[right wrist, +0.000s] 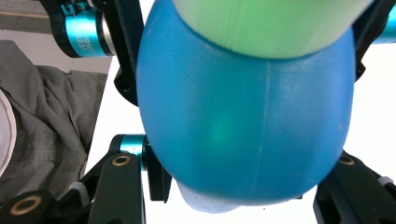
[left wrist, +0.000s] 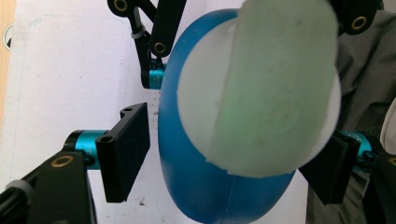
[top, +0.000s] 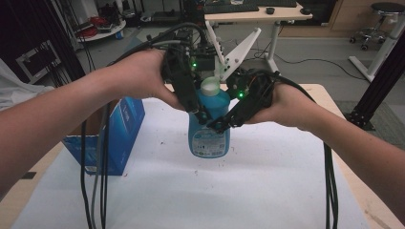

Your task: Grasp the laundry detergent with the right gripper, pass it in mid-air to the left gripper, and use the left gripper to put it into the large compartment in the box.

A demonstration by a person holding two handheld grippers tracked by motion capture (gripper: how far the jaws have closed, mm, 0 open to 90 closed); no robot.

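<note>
Your blue bottle stands upright at the centre of the white table, its pale cap on top and its label facing you. Both hands meet over it.

Your right gripper comes in from 3 o'clock and pinches the bottle's body; in the right gripper view the blue wall sits pressed between the two jaws, which bear on it from both sides.

Your left gripper comes down from 10 o'clock beside the bottle's shoulder. In the left gripper view its jaws straddle the bottle below the cap: the pad at 9 o'clock stands just clear of the blue wall, a thin strip of table showing between them; the pad at 3 o'clock is half hidden behind the cap, so contact there cannot be told. Read it as spread, not gripping.

A blue carton stands on the table at 9 o'clock of the bottle, well apart from it.
</note>
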